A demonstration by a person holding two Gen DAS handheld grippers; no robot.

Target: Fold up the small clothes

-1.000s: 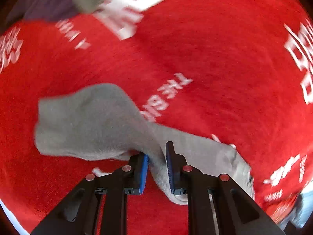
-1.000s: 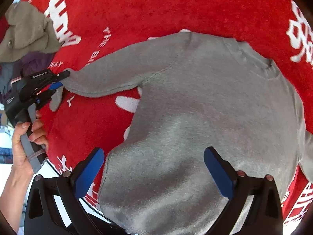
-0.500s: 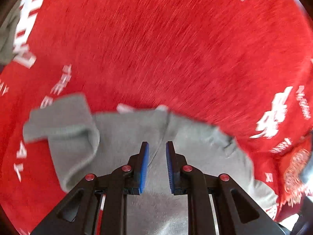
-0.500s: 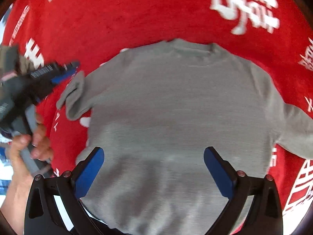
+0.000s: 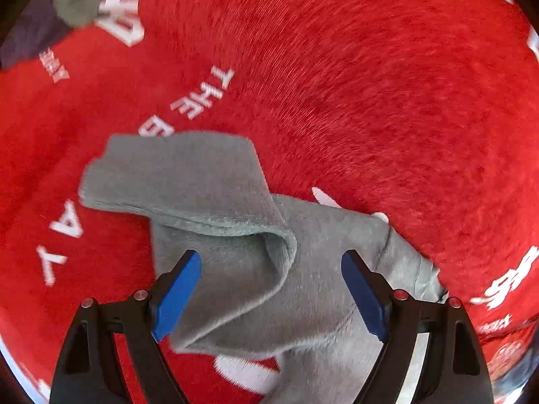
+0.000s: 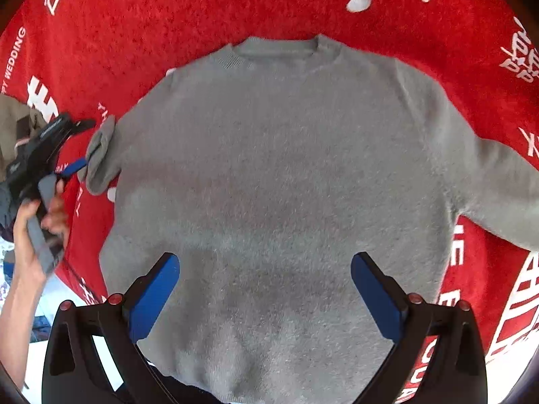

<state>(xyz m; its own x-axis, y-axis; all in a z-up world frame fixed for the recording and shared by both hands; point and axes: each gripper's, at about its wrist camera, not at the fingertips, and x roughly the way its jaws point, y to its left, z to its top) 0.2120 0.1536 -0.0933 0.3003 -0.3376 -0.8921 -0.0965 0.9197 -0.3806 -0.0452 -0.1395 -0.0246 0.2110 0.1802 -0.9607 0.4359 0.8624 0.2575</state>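
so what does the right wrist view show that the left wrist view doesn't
Only the right wrist view shows the whole gray sweater with its collar, the other sleeve, and the person's hand holding the left gripper. Only the left wrist view shows the folded-over sleeve close up. Both show the red carpet and open jaws.

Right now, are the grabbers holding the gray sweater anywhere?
No. The left gripper has just opened and let go; the folded sleeve lies loose. The right gripper hangs open above the gray sweater.
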